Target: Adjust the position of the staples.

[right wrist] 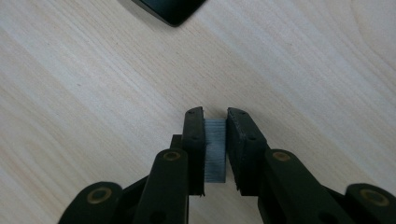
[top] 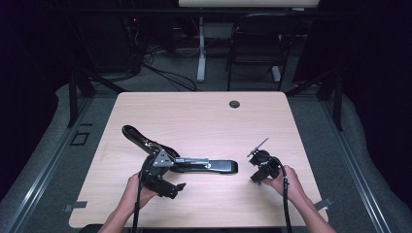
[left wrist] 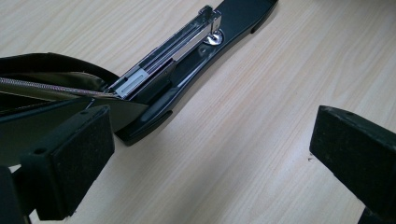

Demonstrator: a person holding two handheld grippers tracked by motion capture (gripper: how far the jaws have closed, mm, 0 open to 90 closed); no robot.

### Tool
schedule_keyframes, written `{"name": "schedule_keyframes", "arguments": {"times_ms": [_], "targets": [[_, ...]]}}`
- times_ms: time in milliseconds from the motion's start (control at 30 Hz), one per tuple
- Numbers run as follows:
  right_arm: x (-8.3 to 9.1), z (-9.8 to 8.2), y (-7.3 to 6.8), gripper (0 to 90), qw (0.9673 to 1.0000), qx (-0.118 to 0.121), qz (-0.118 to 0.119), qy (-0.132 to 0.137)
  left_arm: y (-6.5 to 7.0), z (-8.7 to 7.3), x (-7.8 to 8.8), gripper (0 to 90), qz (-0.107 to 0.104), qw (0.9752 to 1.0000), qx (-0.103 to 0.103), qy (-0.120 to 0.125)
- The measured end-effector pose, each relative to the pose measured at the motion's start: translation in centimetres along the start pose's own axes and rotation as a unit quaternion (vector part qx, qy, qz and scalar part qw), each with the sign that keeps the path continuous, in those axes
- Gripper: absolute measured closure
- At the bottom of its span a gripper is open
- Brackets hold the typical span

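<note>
A long black stapler (top: 209,166) lies on the wooden table (top: 204,116), swung open, its lid (top: 137,137) raised toward the back left. In the left gripper view its metal staple channel (left wrist: 168,53) is exposed. My left gripper (top: 174,177) stands open at the hinge end; its left pad (left wrist: 79,158) is right by the lid, and I cannot tell whether they touch. The left gripper (left wrist: 212,140) has bare table between its jaws. My right gripper (top: 256,178) sits right of the stapler's tip. The right gripper (right wrist: 215,116) is shut on a grey strip of staples (right wrist: 215,154).
The stapler's black front tip (right wrist: 173,9) lies just ahead of the right gripper. A cable hole (top: 234,104) sits near the table's far edge. Beyond the table stand a dark chair (top: 257,43) and a white desk leg (top: 201,53).
</note>
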State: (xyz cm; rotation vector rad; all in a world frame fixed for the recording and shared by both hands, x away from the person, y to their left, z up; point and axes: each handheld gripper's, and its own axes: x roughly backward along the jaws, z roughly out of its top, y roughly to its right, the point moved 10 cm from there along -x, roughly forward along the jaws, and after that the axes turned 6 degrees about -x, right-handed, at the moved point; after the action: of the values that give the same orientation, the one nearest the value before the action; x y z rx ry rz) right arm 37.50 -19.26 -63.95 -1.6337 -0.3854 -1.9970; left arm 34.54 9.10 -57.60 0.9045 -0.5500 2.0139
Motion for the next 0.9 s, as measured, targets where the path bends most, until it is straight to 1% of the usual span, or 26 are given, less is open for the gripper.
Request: {"name": "schedule_keyframes", "arguments": {"times_ms": [100, 200, 267, 300, 333, 467, 500, 533, 633, 667, 767, 800, 833, 867, 900], "targets": [[0.1, 0.0, 0.0, 78.1, 1.0, 0.0, 0.001, 0.0, 0.0, 0.0, 0.0, 0.1, 0.001, 1.0, -0.001, 0.0], [0.5, 0.3, 0.0, 78.1, 0.9999, -0.002, 0.004, 0.015, -0.1, 0.0, 0.0, 0.1, 0.002, 1.0, -0.001, 0.0], [0.8, 0.4, 0.0, 78.1, 0.9998, 0.0, 0.006, 0.018, -0.1, 0.0, -0.1, 0.1, 0.001, 1.0, -0.002, -0.001], [0.6, 0.7, -0.2, 78.1, 0.9989, -0.018, 0.012, 0.042, -0.1, 0.0, -0.1, 0.1, 0.001, 1.0, -0.002, -0.001], [0.6, 0.7, -0.2, 78.1, 0.9987, -0.021, 0.011, 0.046, -0.1, 0.0, -0.1, 0.1, 0.001, 1.0, -0.002, -0.001], [0.9, 0.8, -0.1, 78.1, 0.9985, -0.017, 0.012, 0.05, -0.1, 0.0, 0.0, 0.1, -0.001, 1.0, -0.001, 0.0], [0.9, 0.9, -0.1, 78.2, 0.9983, -0.017, 0.01, 0.054, -0.1, 0.0, 0.0, 0.1, -0.001, 1.0, -0.001, 0.0], [1.2, 0.8, 0.0, 78.2, 0.9991, -0.003, 0.008, 0.042, -0.2, 0.0, 0.0, 0.1, -0.002, 1.0, 0.0, -0.002], [1.3, 0.7, 0.0, 78.1, 0.9991, 0.001, 0.01, 0.042, -0.2, 0.0, 0.0, 0.1, -0.002, 1.0, 0.0, -0.001], [1.4, 0.6, 0.0, 78.1, 0.9992, 0.006, 0.008, 0.038, -0.1, 0.0, 0.0, 0.1, -0.003, 1.0, 0.0, -0.001], [1.6, 0.6, 0.0, 78.2, 0.9992, 0.006, 0.008, 0.039, -0.1, 0.0, 0.0, 0.1, -0.006, 1.0, 0.0, -0.001], [1.5, 0.7, 0.0, 78.2, 0.9988, -0.001, 0.008, 0.049, -0.1, -0.2, 0.0, 0.1, -0.007, 1.0, 0.003, -0.004], [1.6, 0.7, 0.1, 78.1, 0.999, 0.003, 0.007, 0.045, -0.1, -0.3, 0.1, 0.1, -0.009, 0.9999, 0.007, -0.005], [1.5, 0.7, 0.0, 78.1, 0.9987, 0.001, 0.008, 0.051, 0.0, -0.5, 0.1, 0.1, -0.01, 0.9998, 0.013, -0.006], [1.6, 0.7, 0.1, 78.1, 0.9986, 0.002, 0.005, 0.054, 0.0, -0.6, 0.2, 0.1, -0.01, 0.9998, 0.015, -0.009]]}}
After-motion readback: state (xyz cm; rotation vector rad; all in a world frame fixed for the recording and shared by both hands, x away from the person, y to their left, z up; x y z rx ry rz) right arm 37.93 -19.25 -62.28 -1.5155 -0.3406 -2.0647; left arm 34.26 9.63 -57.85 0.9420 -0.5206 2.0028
